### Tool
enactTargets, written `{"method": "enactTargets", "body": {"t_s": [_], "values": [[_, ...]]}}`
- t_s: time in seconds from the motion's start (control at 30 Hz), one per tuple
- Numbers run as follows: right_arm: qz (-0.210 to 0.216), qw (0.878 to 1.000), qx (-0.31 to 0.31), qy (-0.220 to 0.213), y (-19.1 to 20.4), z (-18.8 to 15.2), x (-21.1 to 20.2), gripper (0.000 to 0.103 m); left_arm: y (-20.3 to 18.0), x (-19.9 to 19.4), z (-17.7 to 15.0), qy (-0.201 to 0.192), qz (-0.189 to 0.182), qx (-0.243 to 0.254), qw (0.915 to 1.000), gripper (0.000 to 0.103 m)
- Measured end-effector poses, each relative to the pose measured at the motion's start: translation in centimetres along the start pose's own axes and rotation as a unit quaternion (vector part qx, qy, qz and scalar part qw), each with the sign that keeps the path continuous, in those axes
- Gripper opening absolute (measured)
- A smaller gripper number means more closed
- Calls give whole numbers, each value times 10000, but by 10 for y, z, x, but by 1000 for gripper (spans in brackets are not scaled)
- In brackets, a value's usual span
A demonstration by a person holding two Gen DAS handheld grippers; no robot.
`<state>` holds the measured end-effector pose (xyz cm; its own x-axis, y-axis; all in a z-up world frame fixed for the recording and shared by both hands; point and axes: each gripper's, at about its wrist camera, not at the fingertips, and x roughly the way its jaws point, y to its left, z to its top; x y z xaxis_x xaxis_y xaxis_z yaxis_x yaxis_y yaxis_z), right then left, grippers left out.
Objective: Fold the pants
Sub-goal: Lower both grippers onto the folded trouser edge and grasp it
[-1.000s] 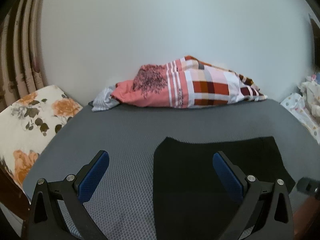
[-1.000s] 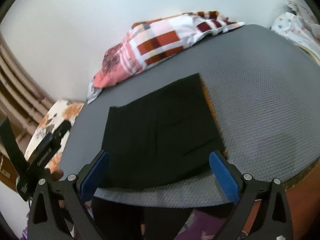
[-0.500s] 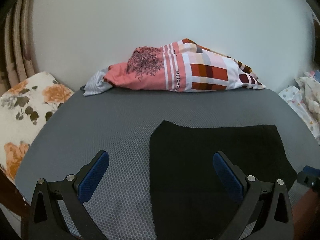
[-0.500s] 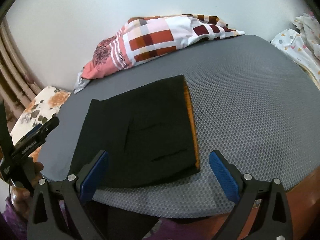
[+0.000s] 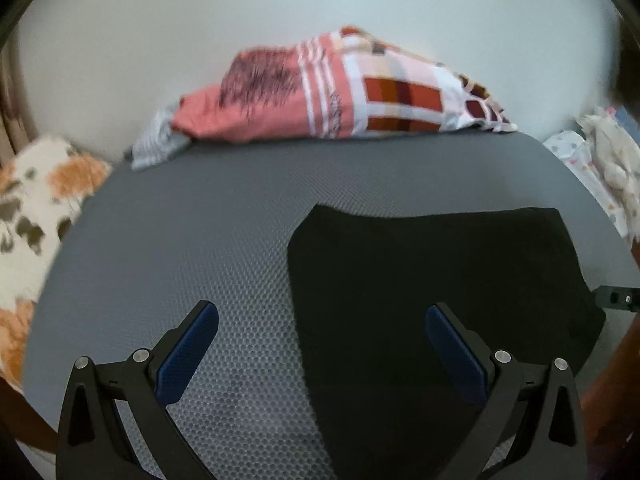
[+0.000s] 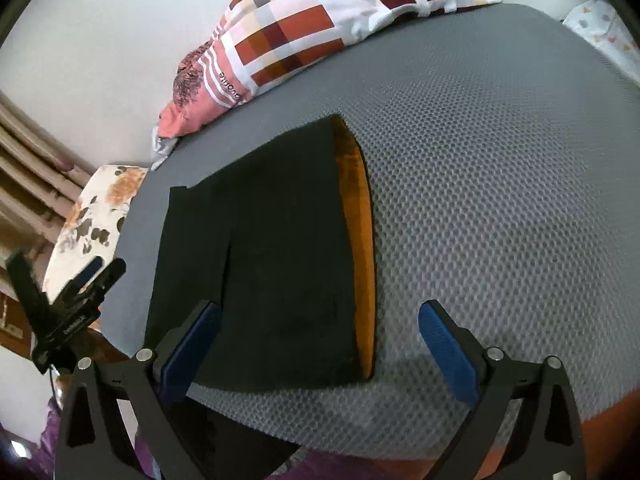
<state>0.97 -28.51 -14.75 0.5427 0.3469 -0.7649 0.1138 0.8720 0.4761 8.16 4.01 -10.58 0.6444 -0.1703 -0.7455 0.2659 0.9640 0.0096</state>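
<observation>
Flat black pants (image 6: 260, 248) on honeycomb-textured grey mat (image 6: 500, 200).

Pants (image 6: 264, 248) lie flat on the mat (image 6: 500, 208), at its near edge, one end hanging over that edge. A pillow (image 5: 344, 92) sits at the mat's far edge against the wall (image 5: 320, 8). Left gripper (image 6: 76, 312) is off the mat's left side; the right gripper (image 6: 316, 344) hangs over the pants' near right corner.
</observation>
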Motion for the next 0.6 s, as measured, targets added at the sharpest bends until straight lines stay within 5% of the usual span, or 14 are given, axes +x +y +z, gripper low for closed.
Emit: {"method": "enactTargets", "body": {"t_s": [0.13, 0.27, 0.6], "values": [[386, 9985, 188, 331, -14, 22, 12, 100, 26, 29, 9, 655, -852, -336, 9936, 103], [792, 9939, 413, 645, -26, 39, 29, 99, 49, 70, 13, 1498, -1902, -908, 9660, 103], [1462, 9808, 526, 1180, -45, 66, 55, 100, 48, 106, 24, 2153, -2879, -541, 9316, 102]]}}
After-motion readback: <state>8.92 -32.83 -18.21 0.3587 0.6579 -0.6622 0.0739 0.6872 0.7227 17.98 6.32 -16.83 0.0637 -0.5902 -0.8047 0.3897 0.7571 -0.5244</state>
